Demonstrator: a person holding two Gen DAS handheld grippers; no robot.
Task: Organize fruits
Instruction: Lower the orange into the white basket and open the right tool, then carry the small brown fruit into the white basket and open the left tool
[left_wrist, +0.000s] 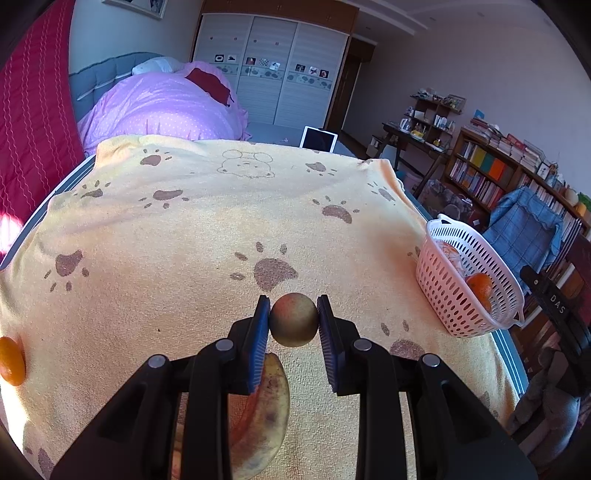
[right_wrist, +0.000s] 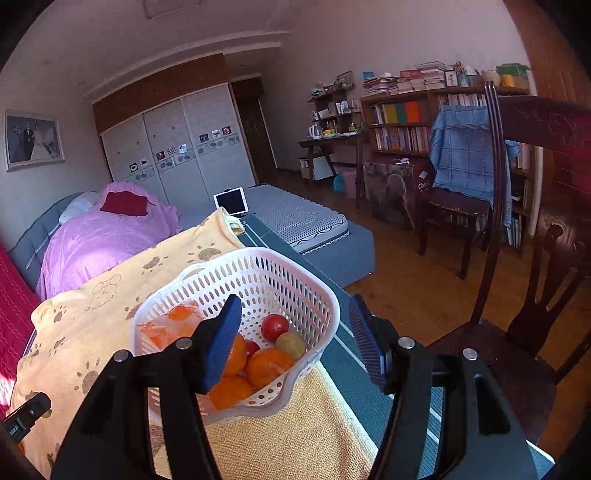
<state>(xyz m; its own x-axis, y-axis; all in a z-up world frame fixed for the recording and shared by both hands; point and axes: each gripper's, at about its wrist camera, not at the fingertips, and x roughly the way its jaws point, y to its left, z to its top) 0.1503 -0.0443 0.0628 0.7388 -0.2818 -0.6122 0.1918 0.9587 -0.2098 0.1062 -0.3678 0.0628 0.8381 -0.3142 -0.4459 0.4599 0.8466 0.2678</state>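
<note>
Gripping a small round brownish fruit between its 2 blue pads, the left claw hangs over the yellow paw-print towel that covers the tabletop. Its jaws are pressed against the fruit's 2 sides. A bruised banana lies on the towel just under this claw, and a single orange sits well to the left of it at the towel's edge.

To the right of the held fruit, the white basket stands at the towel's right edge. In the right wrist view the basket holds several oranges, a red fruit, a greenish-brown fruit and a bag of orange pieces. The right claw hovers over the basket's near rim, its jaws standing apart with nothing clamped between them; 1 pad is above the fruit, the other outside the basket's right wall.
</note>
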